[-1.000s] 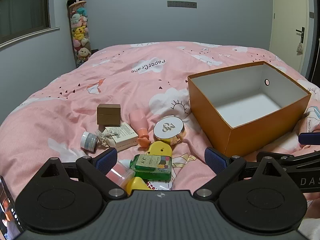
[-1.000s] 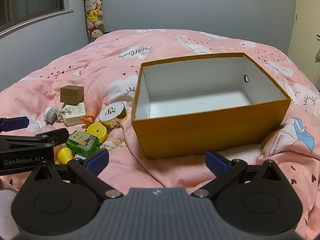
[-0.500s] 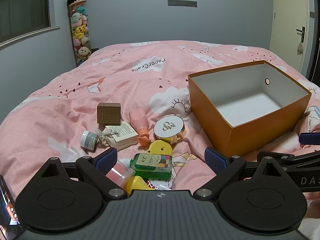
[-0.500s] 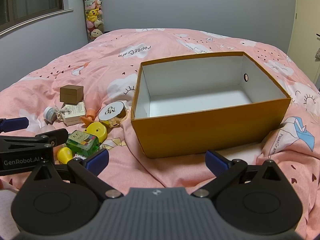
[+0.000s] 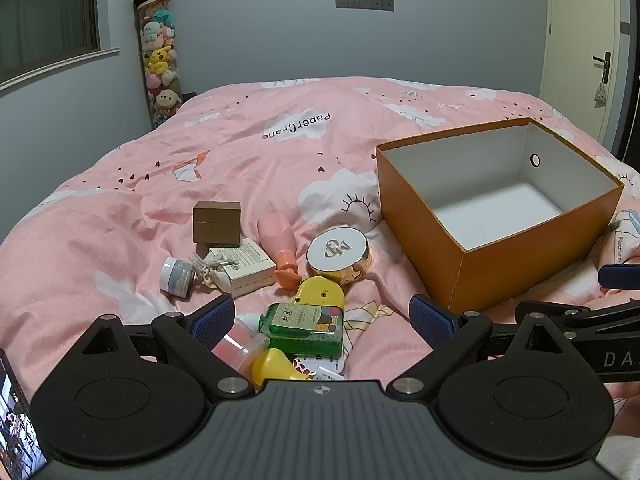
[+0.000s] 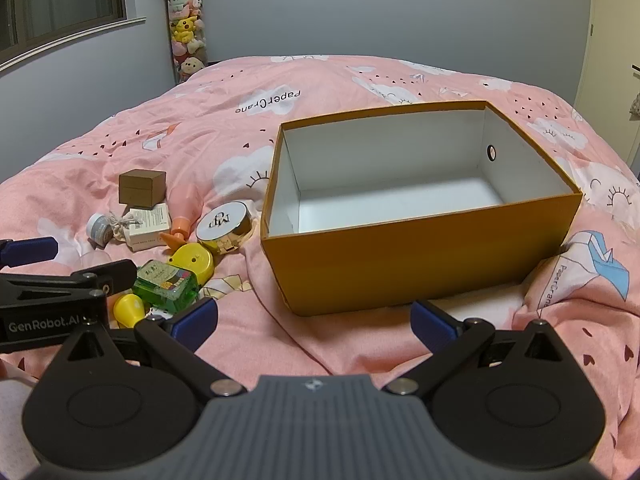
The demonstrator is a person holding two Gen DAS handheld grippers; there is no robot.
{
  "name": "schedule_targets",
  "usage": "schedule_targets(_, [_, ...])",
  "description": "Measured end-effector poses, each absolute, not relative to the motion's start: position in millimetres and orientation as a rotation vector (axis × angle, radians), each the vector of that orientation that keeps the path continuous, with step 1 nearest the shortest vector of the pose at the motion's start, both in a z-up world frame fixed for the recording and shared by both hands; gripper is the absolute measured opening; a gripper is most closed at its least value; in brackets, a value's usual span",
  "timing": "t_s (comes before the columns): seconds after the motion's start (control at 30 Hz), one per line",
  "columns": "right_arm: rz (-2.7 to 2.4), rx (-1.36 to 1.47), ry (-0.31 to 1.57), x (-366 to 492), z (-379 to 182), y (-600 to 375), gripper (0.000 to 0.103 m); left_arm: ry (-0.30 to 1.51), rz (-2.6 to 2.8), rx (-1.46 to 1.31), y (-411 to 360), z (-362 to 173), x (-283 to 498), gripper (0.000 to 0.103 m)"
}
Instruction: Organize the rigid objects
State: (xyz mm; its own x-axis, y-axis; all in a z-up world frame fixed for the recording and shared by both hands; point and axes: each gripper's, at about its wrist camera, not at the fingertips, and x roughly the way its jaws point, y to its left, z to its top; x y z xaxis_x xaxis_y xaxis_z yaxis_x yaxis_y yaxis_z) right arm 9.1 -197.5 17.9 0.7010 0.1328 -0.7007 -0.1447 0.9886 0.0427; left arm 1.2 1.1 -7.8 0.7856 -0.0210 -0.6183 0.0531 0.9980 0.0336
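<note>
Nothing has shifted; green bottle [image 5: 305,328] lies between left gripper's [image 5: 321,316] spread fingers

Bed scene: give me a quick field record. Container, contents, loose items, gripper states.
container: orange box, open top, on the pink duvet
contents: nothing visible inside
loose items: left of the box, a cluster: brown box, round compact, green bottle, white carton, small jar, pink bottle
left gripper: open, holding nothing, over the cluster
right gripper: open, holding nothing, facing the box
</note>
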Motion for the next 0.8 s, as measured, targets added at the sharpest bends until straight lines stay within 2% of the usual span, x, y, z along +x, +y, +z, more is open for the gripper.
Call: schedule_targets(0.8, [0.153, -0.013, 0.788, 12.3, 13.2, -193.8, 0.101, 0.667, -0.040, 0.050, 1.2, -8.3, 1.3, 0.103])
